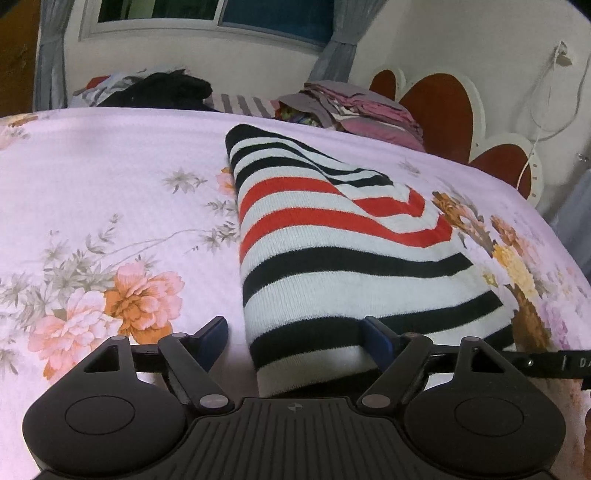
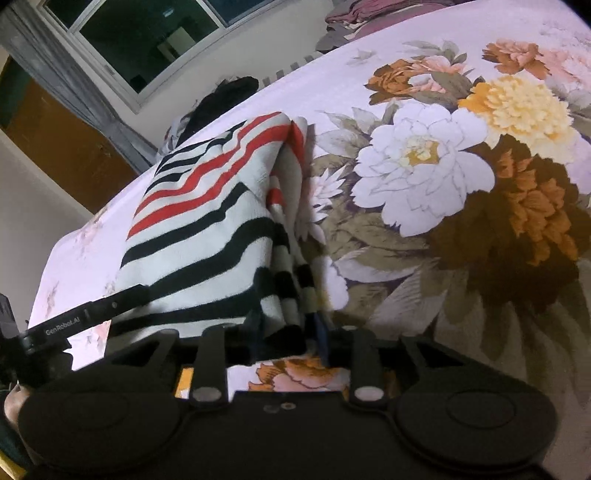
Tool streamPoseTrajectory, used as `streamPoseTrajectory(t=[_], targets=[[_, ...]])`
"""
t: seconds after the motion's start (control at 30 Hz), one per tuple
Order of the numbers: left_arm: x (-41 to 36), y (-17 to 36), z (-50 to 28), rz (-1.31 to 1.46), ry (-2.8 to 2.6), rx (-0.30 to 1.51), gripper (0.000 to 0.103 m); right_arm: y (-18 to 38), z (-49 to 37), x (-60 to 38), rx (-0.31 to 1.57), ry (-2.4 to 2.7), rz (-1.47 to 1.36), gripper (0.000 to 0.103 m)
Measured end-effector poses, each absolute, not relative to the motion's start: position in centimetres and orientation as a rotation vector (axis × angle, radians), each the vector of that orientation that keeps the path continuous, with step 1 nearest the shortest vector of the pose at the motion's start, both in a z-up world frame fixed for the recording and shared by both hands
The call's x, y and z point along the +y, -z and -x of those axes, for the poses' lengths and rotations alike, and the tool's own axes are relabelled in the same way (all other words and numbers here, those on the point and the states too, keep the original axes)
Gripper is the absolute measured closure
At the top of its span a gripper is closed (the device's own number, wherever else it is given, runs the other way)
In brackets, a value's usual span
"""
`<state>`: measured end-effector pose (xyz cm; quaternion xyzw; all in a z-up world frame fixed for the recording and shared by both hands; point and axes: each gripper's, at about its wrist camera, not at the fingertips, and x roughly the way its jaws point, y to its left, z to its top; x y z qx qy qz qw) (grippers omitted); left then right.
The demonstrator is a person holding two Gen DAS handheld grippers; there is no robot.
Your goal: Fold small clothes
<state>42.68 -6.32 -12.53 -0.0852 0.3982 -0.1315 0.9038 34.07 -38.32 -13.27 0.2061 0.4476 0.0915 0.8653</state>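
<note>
A striped knit garment [image 1: 332,236] lies folded lengthwise on the bed sheet [image 1: 110,184], a pink cover printed with large flowers. The garment is white with black bands at both ends and red bands across its middle, and one upper layer is turned over the rest at a slant.

The left gripper [image 1: 295,343] has its jaws spread wide at the near end of the garment: one blue finger sits on the sheet just beside the garment's left edge, the other rests on top of the knit, so the near corner lies between them without being squeezed.

The right gripper [image 2: 288,332] is at the garment's [image 2: 207,229] near right corner, jaws drawn close together with the bunched striped hem caught between the fingers (the pads themselves are mostly buried in the fabric folds). The cloth rises from that pinch in stacked layers.

Beyond the garment, at the far side of the bed, sit a dark heap of clothes [image 1: 162,88] and a folded stack of pinkish clothing [image 1: 362,110], well apart from the garment. A window [image 1: 221,14] is above them.
</note>
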Motion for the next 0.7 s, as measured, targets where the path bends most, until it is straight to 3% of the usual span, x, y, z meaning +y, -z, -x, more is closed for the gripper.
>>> streamPoseTrajectory(t=[0.3,0.7], targets=[[-6.4,8.4,-43.3,0.175,0.261,0.756,0.025,7.8,-36.8,-35.7,0.771,-0.197,-0.239,0.072],[-7.0,9.2,-49.9,0.216,0.196,0.745,0.025,8.7,-44.7,-31.0,0.747,-0.123,-0.169,0.070]])
